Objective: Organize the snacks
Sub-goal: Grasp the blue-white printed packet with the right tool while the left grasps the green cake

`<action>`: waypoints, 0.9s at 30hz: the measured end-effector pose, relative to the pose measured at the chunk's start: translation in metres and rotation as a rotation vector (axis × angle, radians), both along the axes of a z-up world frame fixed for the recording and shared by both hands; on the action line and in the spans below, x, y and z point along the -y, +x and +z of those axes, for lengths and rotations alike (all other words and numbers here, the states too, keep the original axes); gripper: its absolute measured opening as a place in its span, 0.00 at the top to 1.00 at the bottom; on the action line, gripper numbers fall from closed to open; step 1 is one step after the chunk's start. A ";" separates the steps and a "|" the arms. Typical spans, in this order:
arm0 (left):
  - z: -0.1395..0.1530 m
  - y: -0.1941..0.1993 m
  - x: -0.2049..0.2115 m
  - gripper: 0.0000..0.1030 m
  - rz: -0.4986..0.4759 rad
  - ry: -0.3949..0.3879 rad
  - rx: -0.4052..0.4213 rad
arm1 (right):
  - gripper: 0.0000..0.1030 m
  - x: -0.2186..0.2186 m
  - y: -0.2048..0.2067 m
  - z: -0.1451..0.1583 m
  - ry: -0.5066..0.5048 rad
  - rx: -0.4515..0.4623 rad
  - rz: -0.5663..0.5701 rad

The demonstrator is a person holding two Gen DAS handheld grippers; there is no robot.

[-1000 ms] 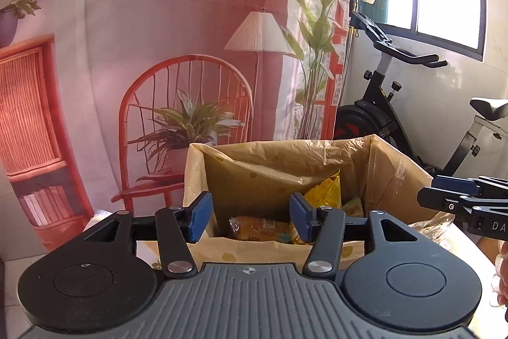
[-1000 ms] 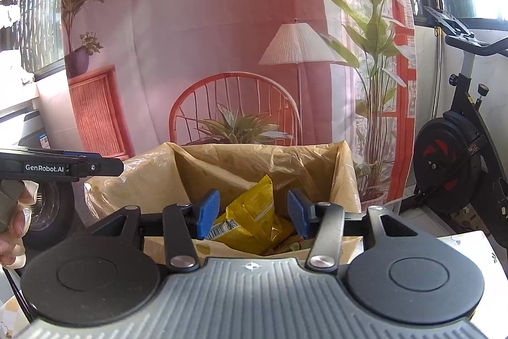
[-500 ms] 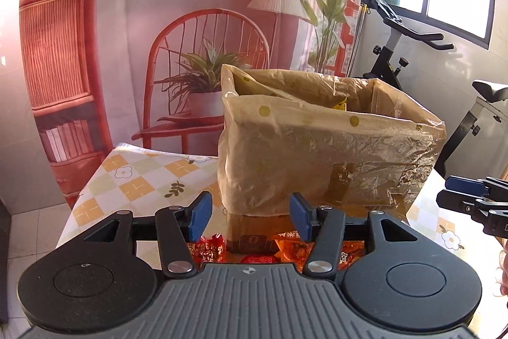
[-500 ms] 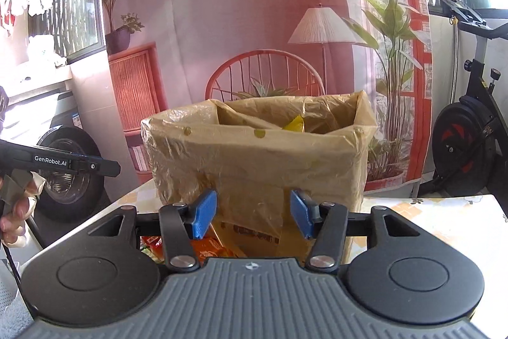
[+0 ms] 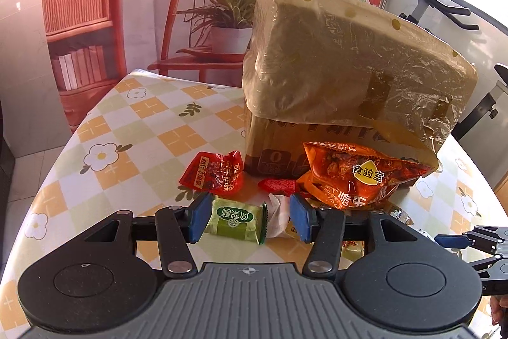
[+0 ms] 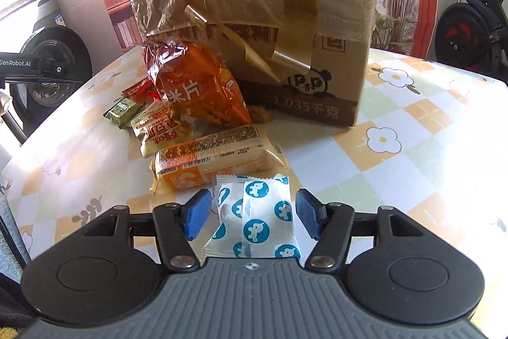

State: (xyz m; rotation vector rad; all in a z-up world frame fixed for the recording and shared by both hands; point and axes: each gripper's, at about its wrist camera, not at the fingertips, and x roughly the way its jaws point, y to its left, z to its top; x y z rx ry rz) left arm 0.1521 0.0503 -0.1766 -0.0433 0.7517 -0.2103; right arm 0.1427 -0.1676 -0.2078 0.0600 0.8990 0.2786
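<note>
Checkered worktop (image 5: 133, 129), snacks heaped before the plastic-lined box (image 5: 349, 59).
My left gripper (image 5: 249, 216) hangs unclenched around the green candy (image 5: 235, 220), pads clear; my right gripper (image 6: 250, 215) is opening, the blue-dotted white packet (image 6: 257, 218) lying between its jaws, ungripped.

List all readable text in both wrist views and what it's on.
"GenRobot.AI": side of the left gripper.
"1.035千克": cardboard box, beside a panda drawing marked "P P".
"食验室": yellow badge on the big orange snack bag.
"米片": the same bag, right wrist view.
Green candy, red packets, beige packet, orange bar: print upside down or too small to read.
</note>
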 end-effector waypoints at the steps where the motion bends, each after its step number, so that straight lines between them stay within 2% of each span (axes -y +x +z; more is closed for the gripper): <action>1: -0.003 0.000 0.000 0.45 0.002 0.001 -0.007 | 0.40 -0.001 0.000 -0.004 -0.011 -0.011 -0.002; 2: -0.005 0.000 -0.001 0.45 0.003 0.002 -0.012 | 0.40 -0.001 -0.001 -0.007 -0.011 -0.016 -0.004; 4: -0.011 -0.001 -0.001 0.45 0.002 0.005 -0.024 | 0.48 0.001 -0.003 -0.012 0.017 -0.019 0.000; 6: -0.015 -0.001 -0.002 0.45 0.001 0.007 -0.036 | 0.52 0.004 -0.004 -0.012 0.051 -0.011 0.009; 8: -0.019 0.000 -0.002 0.45 0.000 0.009 -0.046 | 0.52 0.005 -0.006 -0.009 0.064 0.010 0.027; 11: -0.025 0.001 -0.001 0.45 0.005 0.010 -0.065 | 0.53 0.007 -0.009 -0.002 0.042 0.093 0.013; 14: -0.030 0.004 0.002 0.45 -0.001 0.009 -0.086 | 0.53 0.016 -0.009 0.005 0.047 0.173 -0.061; 18: -0.037 0.011 0.003 0.45 0.008 -0.012 -0.123 | 0.53 0.023 0.001 0.000 0.017 0.210 -0.122; 22: -0.047 0.028 -0.001 0.45 0.092 -0.102 -0.174 | 0.53 0.028 0.009 -0.010 0.019 0.218 -0.159; 25: -0.053 0.045 -0.007 0.46 0.196 -0.144 -0.223 | 0.53 0.029 0.011 -0.014 0.011 0.220 -0.176; 27: -0.055 0.055 -0.007 0.46 0.229 -0.161 -0.236 | 0.53 0.030 0.009 -0.018 0.013 0.218 -0.175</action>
